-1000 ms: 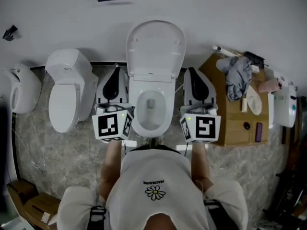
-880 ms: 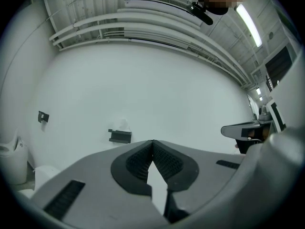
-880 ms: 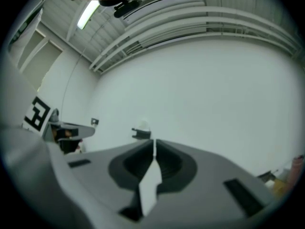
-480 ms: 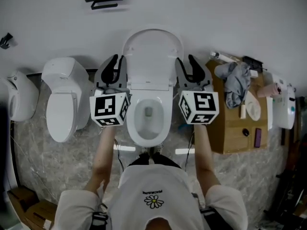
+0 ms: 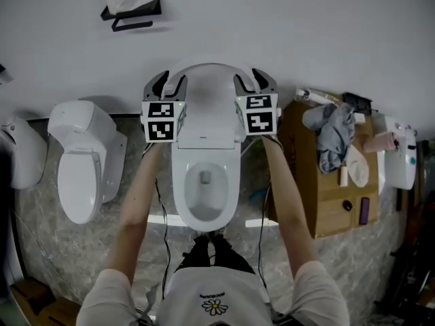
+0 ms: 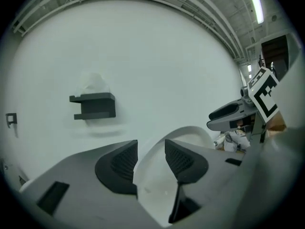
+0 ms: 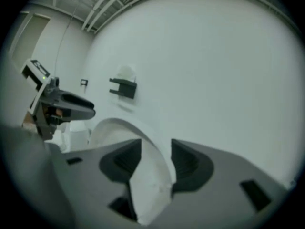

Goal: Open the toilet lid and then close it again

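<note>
Toilet lid (image 5: pixel 204 107), a white, smooth, oval plastic cover, stands raised against the pale wall. The opening half of the job therefore looks done, and bringing the lid down again is what remains.

The left gripper (image 5: pixel 166 81), grey with black ribbed pads, has its jaws spread. They have just been opening, and the lid's left rim runs up between them. The pads do not appear to squeeze it yet. The right gripper (image 5: pixel 253 80) mirrors this on the other side: its jaws are apart after just opening, and the lid's right rim stands between them, close against one pad.

Both grippers straddle the lid near its rounded top, so a grip there would likely begin the closing.

The lid itself is thin, with a softly curved edge and a plain glossy face. Its lower end is hinged below the grippers, towards the person, and there the white oval toilet bowl (image 5: pixel 204 209) lies uncovered. Beyond the left gripper, further along the wall, hangs a black wall shelf (image 6: pixel 94 106).
</note>
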Motion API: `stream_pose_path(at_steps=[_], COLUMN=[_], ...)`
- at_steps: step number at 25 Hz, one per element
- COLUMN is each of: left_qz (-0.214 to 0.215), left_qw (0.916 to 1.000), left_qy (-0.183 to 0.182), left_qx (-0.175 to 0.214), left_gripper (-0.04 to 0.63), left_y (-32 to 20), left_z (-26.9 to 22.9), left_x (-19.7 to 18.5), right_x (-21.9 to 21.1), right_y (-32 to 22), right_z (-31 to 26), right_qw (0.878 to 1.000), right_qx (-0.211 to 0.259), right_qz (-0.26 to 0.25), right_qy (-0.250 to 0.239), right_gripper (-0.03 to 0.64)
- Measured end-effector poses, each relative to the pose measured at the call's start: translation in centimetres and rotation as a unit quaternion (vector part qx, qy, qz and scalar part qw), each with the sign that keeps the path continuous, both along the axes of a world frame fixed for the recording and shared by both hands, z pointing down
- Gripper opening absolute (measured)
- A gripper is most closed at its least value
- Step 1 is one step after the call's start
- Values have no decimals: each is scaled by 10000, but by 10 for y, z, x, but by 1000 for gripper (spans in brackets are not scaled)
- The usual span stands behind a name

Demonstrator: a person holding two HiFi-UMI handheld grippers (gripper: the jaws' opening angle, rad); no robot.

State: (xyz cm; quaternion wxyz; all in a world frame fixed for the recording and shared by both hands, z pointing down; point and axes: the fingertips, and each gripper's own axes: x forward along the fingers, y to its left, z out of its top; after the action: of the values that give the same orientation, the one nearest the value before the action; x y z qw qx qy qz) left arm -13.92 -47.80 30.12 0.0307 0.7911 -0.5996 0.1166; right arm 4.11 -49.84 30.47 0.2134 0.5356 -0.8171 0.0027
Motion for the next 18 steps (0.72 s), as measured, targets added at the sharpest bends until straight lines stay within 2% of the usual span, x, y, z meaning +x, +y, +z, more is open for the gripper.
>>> stream_pose_path(at_steps=[3,6,10,11,15,18], left_qz=[-53,-73,-206,-259,-389,-338], left_qw=[9993,9984,9982,9980,9972,9976], left_qy=[-239,-312,-445,-471,-560,-527], left_qx=[-274,-457,-340,-323,-294,-285], left_gripper=[193,193,187,167,104,101], left_y=[-22,-37,-50,-52,-54,-54], left_z=[28,48,55,55,55,57], left_x=[0,2,-2,-4,-10,-11], right_x=[5,9,10,11,21,23], right_y=[-19,-33,-47,-49,-53,-53], right_z=[30,50,64,63,60,60], right_qw=[9994,9982,9965,9964,9957,9959], right_qx=[-297,-399,-434,-422,-254,-198], right_qz=[125,231,312,357,626,631], right_qy=[141,378,637,649,637,614], right_gripper=[196,196,195,189,98,89])
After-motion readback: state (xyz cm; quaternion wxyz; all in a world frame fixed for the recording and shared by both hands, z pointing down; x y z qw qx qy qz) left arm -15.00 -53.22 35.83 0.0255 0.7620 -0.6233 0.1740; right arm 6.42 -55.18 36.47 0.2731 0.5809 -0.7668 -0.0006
